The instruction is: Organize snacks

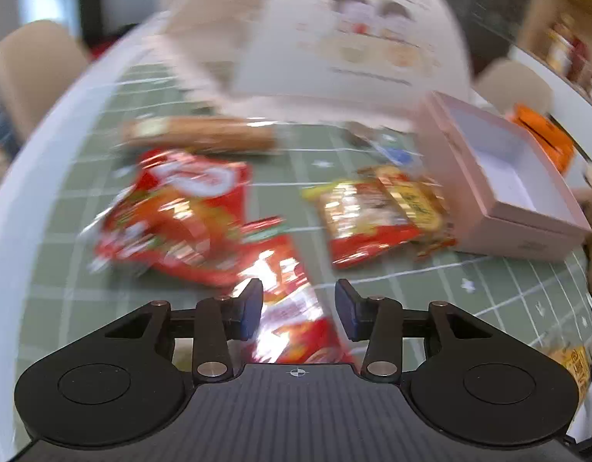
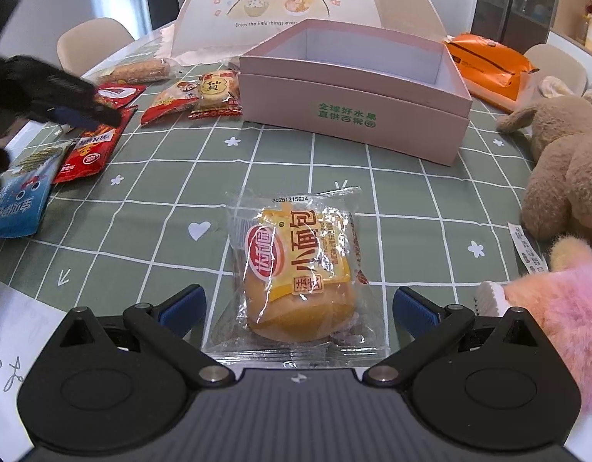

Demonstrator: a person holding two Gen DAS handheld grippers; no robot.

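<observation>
Our left tongs [image 1: 299, 310] hang over the left side of the worktop [image 2: 303, 161], their blue pads apart with a long red snack packet [image 1: 292, 308] lying under the gap — the pads do not press it, and the blur keeps us from saying whether a pad brushes it. Beyond that packet lies a bigger red bag [image 1: 172, 211], and farther still a brown wrapped roll [image 1: 199, 134]. To the right, a red-and-yellow packet [image 1: 376, 211] rests just beside the pink box [image 1: 527, 227], which stands open with bare white walls inside.

Our right tongs [image 2: 299, 310] are spread wide, nothing gripped. Between the pads, flat on the green checked cloth, lies a small bun in a clear wrapper with a yellow label [image 2: 296, 269]; neither pad touches it. The pink box [image 2: 353, 107] sits at the far middle, well apart from the bun. At its left corner lie two small cracker packets [image 2: 203, 94]. Near the left edge we see a blue packet [image 2: 18, 200] beside the long red one [image 2: 91, 146], with the left tongs above them — dark and blurred. A white food cover [image 2: 296, 0] stands behind the box, an orange bag [image 2: 488, 65] far right, and a brown plush toy [image 2: 565, 161] and a pink one [image 2: 557, 308] on the right.
</observation>
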